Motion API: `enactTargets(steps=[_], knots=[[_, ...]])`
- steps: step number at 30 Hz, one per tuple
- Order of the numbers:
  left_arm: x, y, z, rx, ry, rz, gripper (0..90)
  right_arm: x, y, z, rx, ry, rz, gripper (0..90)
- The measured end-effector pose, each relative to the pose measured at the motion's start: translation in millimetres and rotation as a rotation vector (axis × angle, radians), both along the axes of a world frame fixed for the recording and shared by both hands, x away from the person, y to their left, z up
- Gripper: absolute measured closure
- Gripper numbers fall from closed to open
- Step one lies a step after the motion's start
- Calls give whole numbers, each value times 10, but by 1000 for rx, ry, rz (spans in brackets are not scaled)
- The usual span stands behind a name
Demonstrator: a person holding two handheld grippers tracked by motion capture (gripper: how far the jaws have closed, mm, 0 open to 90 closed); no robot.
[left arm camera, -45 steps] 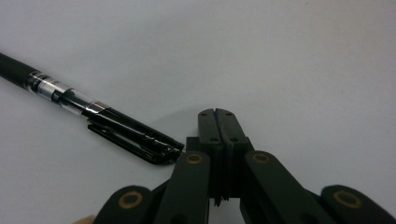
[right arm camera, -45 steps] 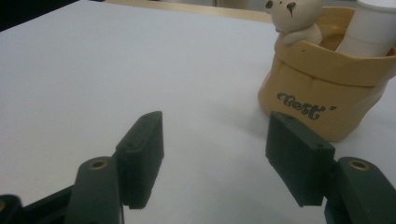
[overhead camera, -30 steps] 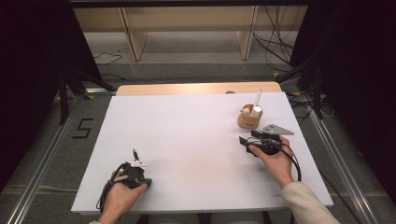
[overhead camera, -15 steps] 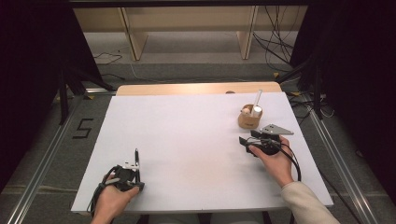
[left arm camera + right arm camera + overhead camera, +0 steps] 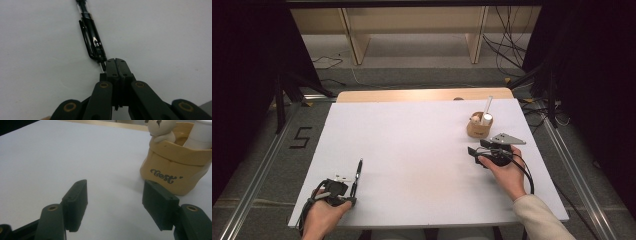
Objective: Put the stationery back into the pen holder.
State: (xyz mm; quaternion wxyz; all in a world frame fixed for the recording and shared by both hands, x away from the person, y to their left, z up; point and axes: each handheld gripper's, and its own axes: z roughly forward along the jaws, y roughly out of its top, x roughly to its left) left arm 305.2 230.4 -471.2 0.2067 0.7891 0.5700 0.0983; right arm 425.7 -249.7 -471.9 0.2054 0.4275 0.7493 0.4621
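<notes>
While left tongs [image 5: 117,65] pinch pen [image 5: 91,40], right tongs [image 5: 115,201] gape.

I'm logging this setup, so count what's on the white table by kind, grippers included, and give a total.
Grippers: 2, left gripper and right gripper
Black pen: 1
Tan holder: 1
White tube in the holder: 1
Total: 5

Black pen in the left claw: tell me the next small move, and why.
Probably carry the slim black clip pen across toward the tan pot-shaped holder with a small bear figure. The left claw is shut on the pen's end, the holder already has a white stick standing in it, and the right claw waits open beside it.
</notes>
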Motion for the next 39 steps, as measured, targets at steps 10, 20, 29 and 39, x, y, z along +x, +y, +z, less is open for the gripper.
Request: enactTargets(steps=[10, 20, 29, 39], knots=[[17, 102, 13, 75, -9, 34, 898, 1, -4, 4, 1, -1, -2, 375], [43, 192, 11, 117, -22, 69, 898, 2, -3, 2, 0, 1, 0, 375], [60, 227, 8, 137, -29, 77, 898, 2, -3, 1, -2, 0, -1, 374], [55, 235, 15, 125, -32, 45, 888, -1, -4, 5, 0, 0, -1, 374]])
